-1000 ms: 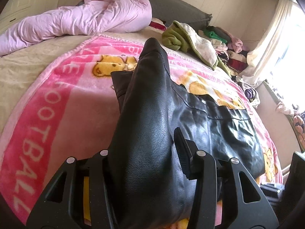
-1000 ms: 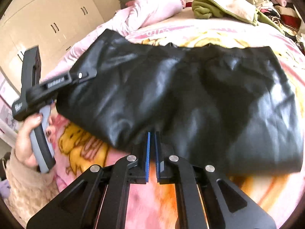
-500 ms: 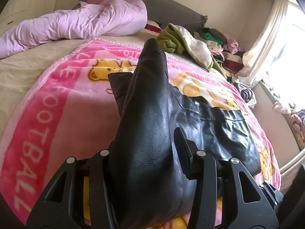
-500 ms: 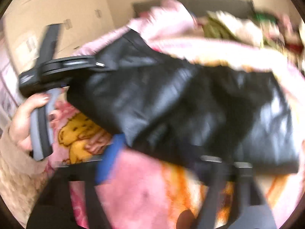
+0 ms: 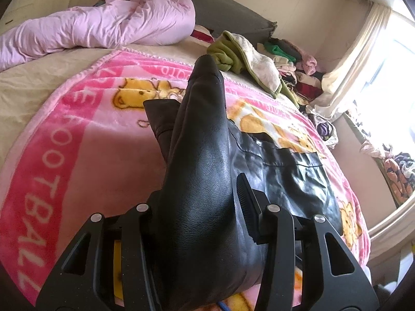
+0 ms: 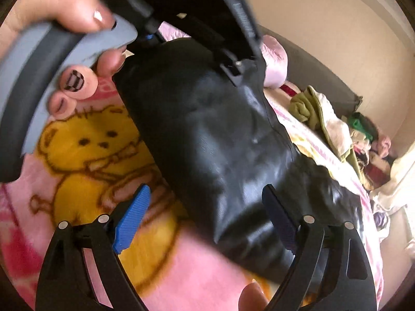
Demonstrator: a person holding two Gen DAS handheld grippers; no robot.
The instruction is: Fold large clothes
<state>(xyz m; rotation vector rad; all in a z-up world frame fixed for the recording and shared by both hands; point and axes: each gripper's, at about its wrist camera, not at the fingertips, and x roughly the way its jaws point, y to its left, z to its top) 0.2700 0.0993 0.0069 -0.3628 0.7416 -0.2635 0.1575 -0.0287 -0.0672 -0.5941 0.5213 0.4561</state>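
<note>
A black leather garment (image 5: 207, 171) lies on a pink cartoon blanket (image 5: 77, 155) on the bed. My left gripper (image 5: 199, 207) has its jaws wide apart with a raised fold of the leather bulging between them, draped over the left finger. My right gripper (image 6: 207, 212) is open, its blue pads (image 6: 132, 215) spread around the near end of the same garment (image 6: 220, 142), just above the blanket (image 6: 90, 155). The left gripper's body (image 6: 228, 33) and the hand holding it show at the top of the right wrist view.
A lilac duvet (image 5: 103, 26) lies bunched at the head of the bed. An olive and cream garment (image 5: 246, 57) and a pile of folded clothes (image 5: 298, 64) sit at the far right by the curtain (image 5: 350, 59).
My right gripper opened from shut and swung left, close under the left gripper, its pads now around the garment's near end. The left gripper stayed put with the fold.
</note>
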